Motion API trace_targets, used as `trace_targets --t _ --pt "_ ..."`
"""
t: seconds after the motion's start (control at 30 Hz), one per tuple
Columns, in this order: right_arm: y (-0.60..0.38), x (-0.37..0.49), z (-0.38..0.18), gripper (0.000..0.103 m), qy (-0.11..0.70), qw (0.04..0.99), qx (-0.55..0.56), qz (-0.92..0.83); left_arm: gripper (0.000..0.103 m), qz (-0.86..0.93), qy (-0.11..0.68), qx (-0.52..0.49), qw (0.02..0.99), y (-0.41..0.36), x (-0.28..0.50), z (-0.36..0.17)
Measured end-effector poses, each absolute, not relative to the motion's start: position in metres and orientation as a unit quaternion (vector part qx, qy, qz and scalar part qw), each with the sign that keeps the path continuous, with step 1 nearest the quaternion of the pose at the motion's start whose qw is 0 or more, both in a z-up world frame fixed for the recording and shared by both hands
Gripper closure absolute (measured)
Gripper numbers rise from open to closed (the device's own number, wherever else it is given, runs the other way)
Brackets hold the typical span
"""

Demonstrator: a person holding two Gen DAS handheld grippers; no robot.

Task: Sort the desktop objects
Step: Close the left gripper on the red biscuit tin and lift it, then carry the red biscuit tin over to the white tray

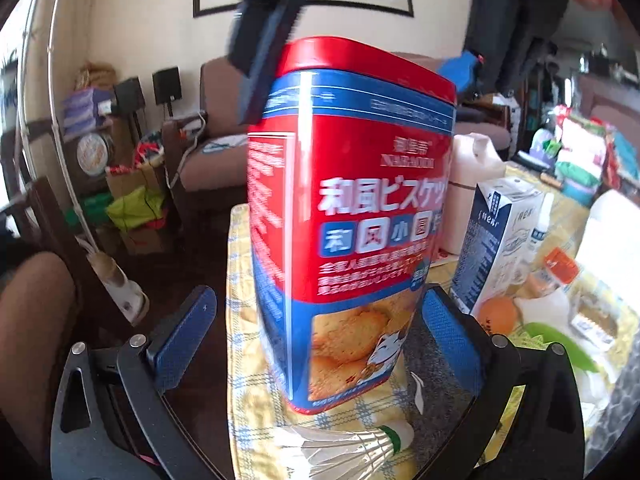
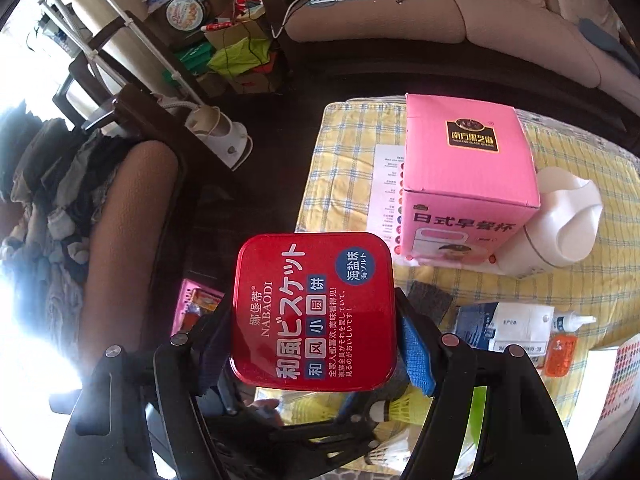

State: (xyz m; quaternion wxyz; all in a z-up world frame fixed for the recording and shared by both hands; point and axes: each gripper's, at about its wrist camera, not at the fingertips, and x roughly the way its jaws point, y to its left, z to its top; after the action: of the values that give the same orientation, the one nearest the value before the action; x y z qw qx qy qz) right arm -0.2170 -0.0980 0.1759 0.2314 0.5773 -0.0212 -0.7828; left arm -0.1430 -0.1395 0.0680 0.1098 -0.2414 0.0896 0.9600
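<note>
1. The red and blue biscuit tin (image 1: 352,220) stands upright near the edge of the surface (image 1: 240,264), on a yellow checked cloth (image 2: 344,152).
2. The right gripper (image 2: 316,344) comes down from above, and its jaws are closed on the tin's red lid (image 2: 314,310), one blue pad pressed against each side.
3. In the left wrist view that same gripper shows as a dark, blurred shape at the tin's top corner.
4. The left gripper (image 1: 316,336) sits low at the tin's base, jaws wide open, with the tin standing between its two blue pads; I cannot tell whether either pad touches it.
5. A white shuttlecock (image 1: 352,446) with a green band lies on its side on the cloth, just in front of the tin.
6. To the tin's right stand a blue and white milk carton (image 1: 496,240) and, just beside it, an orange ball (image 1: 498,314).
7. Farther back on the cloth, a pink box (image 2: 464,180) rests next to a white jug (image 2: 560,220).
8. A small white dropper bottle (image 2: 572,322) and an orange packet (image 2: 560,354) lie near the carton.
</note>
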Motion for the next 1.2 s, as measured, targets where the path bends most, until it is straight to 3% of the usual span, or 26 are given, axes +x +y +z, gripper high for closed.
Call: trace_targets --t 0.17,0.2,0.23,0.33,0.73,1.13,1.2 --pt "-0.09 -0.205 0.184 0.029 -0.045 0.251 0.585 -0.77 0.0 0.962 0.191 -0.188 0.053 -0.101 -0.123 0.068" --pt "-0.089 -0.202 0.186 0.029 -0.045 0.25 0.584 -0.771 0.005 0.961 0.2 -0.182 0.048 -0.096 -0.12 0.067" --pt "-0.085 -0.201 0.188 0.029 -0.047 0.249 0.583 -0.772 0.017 0.96 0.214 -0.176 0.037 -0.092 -0.116 0.068" --pt "-0.073 -0.194 0.193 0.03 -0.066 0.255 0.585 -0.767 0.024 0.953 0.25 -0.174 0.009 -0.083 -0.114 0.074" --pt "0.046 -0.147 0.26 0.029 -0.148 0.281 0.551 -0.772 0.025 0.947 0.29 -0.128 0.051 -0.012 -0.044 0.152" --pt "0.305 -0.097 0.307 0.028 -0.238 0.179 0.511 -0.807 0.024 0.929 0.329 -0.07 0.153 0.214 0.015 0.203" --pt "0.348 -0.098 0.301 0.023 -0.269 0.158 0.51 -0.802 0.024 0.925 0.321 -0.088 0.181 0.253 0.018 0.201"
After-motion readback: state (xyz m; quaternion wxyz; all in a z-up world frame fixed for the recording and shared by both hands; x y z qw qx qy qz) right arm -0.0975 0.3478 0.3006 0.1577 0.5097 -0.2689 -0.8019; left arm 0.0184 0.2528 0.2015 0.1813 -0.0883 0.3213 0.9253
